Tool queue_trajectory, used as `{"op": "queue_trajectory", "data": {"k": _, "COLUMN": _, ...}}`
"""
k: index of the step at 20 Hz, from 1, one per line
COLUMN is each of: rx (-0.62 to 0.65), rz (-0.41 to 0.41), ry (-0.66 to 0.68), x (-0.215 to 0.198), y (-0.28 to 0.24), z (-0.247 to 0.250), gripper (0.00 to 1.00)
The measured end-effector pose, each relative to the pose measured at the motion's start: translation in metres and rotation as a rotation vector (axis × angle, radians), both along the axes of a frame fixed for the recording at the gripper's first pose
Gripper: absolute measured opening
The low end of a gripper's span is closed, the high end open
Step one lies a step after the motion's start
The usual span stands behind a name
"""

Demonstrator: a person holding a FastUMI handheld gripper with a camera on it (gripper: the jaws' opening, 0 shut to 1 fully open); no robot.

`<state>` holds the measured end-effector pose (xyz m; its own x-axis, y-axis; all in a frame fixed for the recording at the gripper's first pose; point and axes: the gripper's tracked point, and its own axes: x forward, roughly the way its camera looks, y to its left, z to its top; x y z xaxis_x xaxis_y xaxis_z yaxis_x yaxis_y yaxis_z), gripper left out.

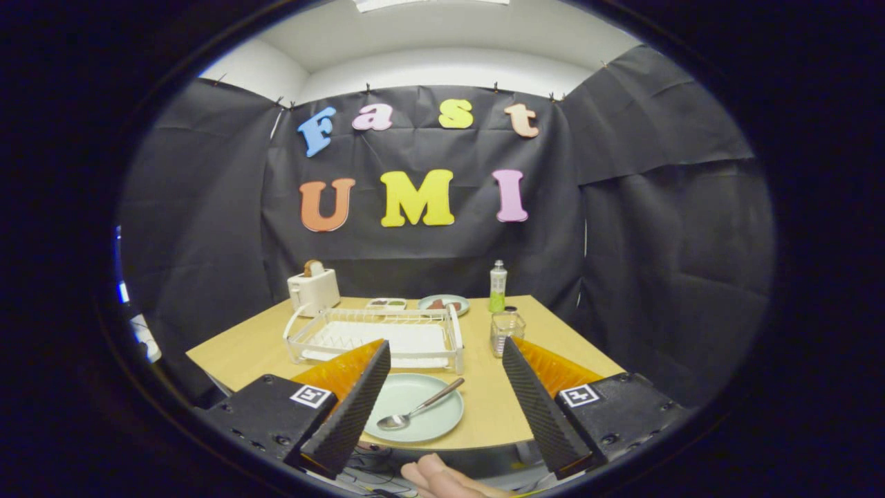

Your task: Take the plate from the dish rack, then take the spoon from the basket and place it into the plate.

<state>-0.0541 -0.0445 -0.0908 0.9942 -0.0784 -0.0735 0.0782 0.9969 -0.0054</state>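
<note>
A pale green plate (422, 413) lies flat on the wooden table (498, 401) near its front edge, just in front of the white dish rack (377, 335). A metal spoon (418, 405) rests in the plate, bowl toward me and handle pointing up to the right over the rim. My gripper (442, 387) is open and held back above the table's front edge, its fingers (359, 401) spread wide to either side of the plate with nothing between them. A clear basket (507, 330) stands to the right of the rack.
A white toaster (313, 289) with bread sits at the back left. Behind the rack are a small dish (386, 303) and a plate with food (443, 303). A green bottle (498, 287) stands at the back right. A person's fingers (442, 477) show below the table edge.
</note>
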Motion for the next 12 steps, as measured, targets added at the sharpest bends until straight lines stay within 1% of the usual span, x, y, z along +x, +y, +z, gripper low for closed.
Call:
{"op": "queue_trajectory", "data": {"k": 3, "rx": -0.027, "rz": 0.010, "ry": -0.021, "x": -0.025, "y": 0.000, "z": 0.011, "gripper": 1.00}}
{"op": "queue_trajectory", "data": {"k": 7, "rx": 0.014, "rz": 0.075, "ry": -0.053, "x": -0.051, "y": 0.001, "z": 0.027, "gripper": 1.00}}
{"op": "queue_trajectory", "data": {"k": 12, "rx": 0.057, "rz": 0.054, "ry": -0.095, "x": -0.065, "y": -0.017, "z": 0.041, "gripper": 1.00}}
